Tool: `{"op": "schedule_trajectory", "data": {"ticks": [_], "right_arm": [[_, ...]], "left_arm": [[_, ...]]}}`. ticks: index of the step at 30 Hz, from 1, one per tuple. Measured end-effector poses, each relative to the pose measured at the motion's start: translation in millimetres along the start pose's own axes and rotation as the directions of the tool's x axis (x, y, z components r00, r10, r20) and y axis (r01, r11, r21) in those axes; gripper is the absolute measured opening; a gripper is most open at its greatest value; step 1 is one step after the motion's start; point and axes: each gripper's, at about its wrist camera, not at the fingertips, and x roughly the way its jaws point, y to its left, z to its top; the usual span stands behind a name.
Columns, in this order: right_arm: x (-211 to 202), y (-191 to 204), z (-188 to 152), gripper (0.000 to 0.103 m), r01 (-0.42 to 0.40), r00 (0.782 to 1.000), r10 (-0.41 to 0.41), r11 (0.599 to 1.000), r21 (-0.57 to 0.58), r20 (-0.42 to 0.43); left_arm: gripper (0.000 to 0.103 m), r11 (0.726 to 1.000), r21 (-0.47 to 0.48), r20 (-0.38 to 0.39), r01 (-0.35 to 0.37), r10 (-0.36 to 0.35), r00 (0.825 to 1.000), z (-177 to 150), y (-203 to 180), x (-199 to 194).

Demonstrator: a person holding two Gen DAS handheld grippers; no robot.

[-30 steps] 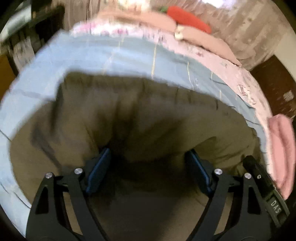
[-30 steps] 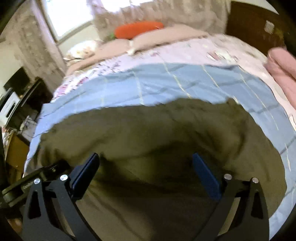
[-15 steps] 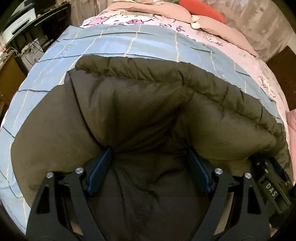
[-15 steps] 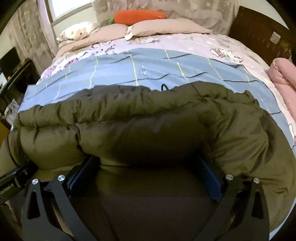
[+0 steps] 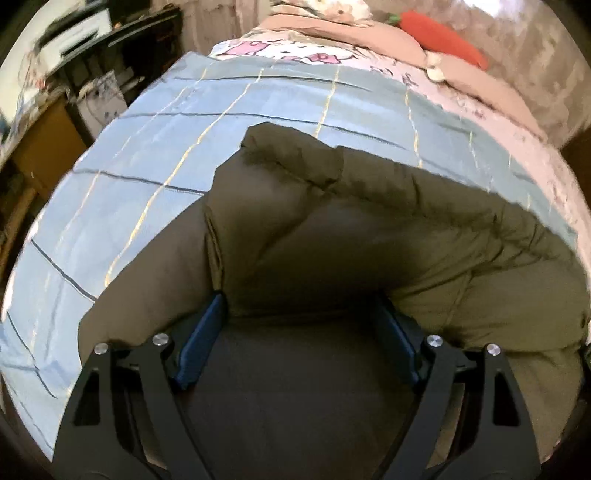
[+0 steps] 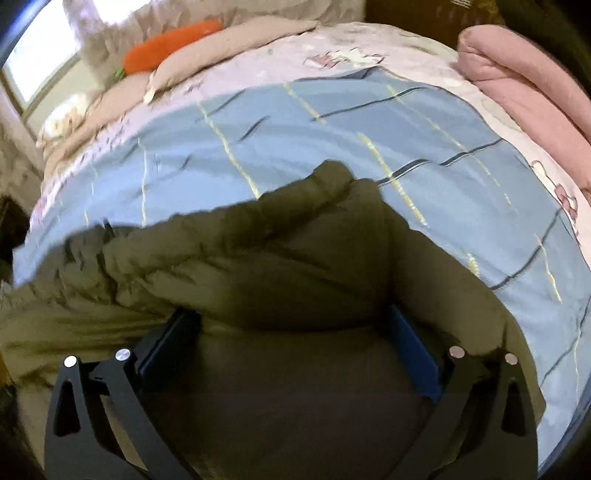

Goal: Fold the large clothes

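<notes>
Standing wide open, the left gripper (image 5: 301, 332) and right gripper (image 6: 293, 343) hold nothing; the puffy green coat (image 5: 369, 236) bulges between their fingers. No words show.

A blue checked blanket (image 5: 155, 192) with yellow and dark lines covers the bed. Beyond it lies a pale printed sheet (image 6: 332, 55), then beige pillows (image 5: 340, 33) at the far end, with an orange carrot-shaped cushion (image 6: 170, 46) on them. A rolled pink quilt (image 6: 517, 85) sits far right. Dark furniture (image 5: 92, 66), blurred, perhaps a desk, stands left.
</notes>
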Motion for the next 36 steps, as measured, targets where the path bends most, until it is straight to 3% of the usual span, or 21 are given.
{"op": "schedule_trajectory", "data": {"ticks": [4, 9, 13, 17, 20, 24, 27, 29, 32, 36], "right_arm": [[0, 11, -5, 0.102, 0.061, 0.998, -0.061, 0.996, -0.059, 0.004], [-29, 7, -1, 0.102, 0.004, 0.997, -0.008, 0.999, 0.049, 0.073], [-54, 40, -1, 0.102, -0.056, 0.988, 0.059, 0.998, -0.024, 0.14], [-33, 65, -13, 0.102, -0.008, 0.995, 0.021, 0.99, -0.138, 0.093], [-10, 60, -17, 0.102, -0.046, 0.998, 0.051, 0.992, -0.121, 0.039], [-17, 56, -11, 0.102, -0.078, 0.997, 0.078, 0.991, -0.111, -0.012], [-53, 52, -13, 0.102, -0.138, 0.989, 0.141, 0.987, -0.086, 0.032], [-76, 61, -17, 0.102, -0.185, 0.981, 0.19, 0.975, -0.121, 0.035], [-98, 81, -34, 0.102, -0.164, 0.986, 0.161, 0.962, -0.219, -0.03], [-106, 86, -79, 0.102, -0.176, 0.978, 0.14, 0.951, -0.255, -0.154]], "left_arm": [[0.083, 1.0, -0.022, -0.01, -0.001, 0.0, 1.0, 1, 2, 0], [0.083, 0.993, -0.116, 0.085, 0.024, -0.015, 0.996, 10, 21, -22], [0.083, 0.988, -0.15, 0.081, -0.028, 0.041, 0.996, 12, 33, -20], [0.083, 0.988, -0.142, 0.024, -0.053, 0.057, 0.998, 10, 41, -1], [0.084, 0.991, -0.113, 0.001, -0.073, 0.073, 0.997, 8, 40, 7], [0.082, 0.985, -0.164, -0.016, -0.052, 0.05, 0.999, 12, 45, -2], [0.082, 0.978, -0.204, 0.013, 0.049, -0.047, 0.999, 16, 42, -28], [0.082, 0.979, -0.168, 0.036, 0.117, -0.113, 0.993, 16, 27, -45], [0.083, 0.981, -0.025, 0.033, 0.195, -0.194, 0.98, 8, -15, -65], [0.083, 0.972, 0.157, -0.011, 0.174, -0.174, 0.985, -22, -68, -67]]}}
